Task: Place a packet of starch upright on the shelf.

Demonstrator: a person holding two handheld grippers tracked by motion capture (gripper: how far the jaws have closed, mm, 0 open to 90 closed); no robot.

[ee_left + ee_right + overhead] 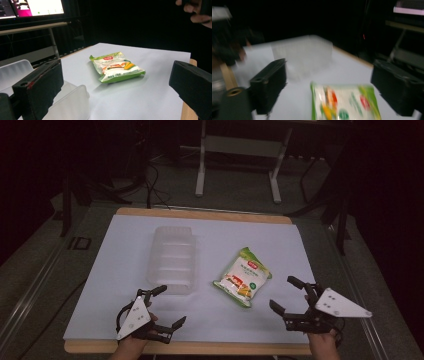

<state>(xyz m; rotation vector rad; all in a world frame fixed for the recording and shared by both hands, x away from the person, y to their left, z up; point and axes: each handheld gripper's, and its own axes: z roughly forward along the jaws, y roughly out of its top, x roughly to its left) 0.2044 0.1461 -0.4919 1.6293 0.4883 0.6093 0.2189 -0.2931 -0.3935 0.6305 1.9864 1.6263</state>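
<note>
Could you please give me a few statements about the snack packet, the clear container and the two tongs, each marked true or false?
1. The snack packet lies flat on the white table cover. True.
2. The right tongs are shut on the packet. False: their jaws stand wide open beside it, holding nothing.
3. The clear plastic container sits left of the packet in the high view. True.
4. The packet is inside the container. False: it rests on the cover, apart from the container.
5. The left tongs are open, near the container's near end. True.
</note>
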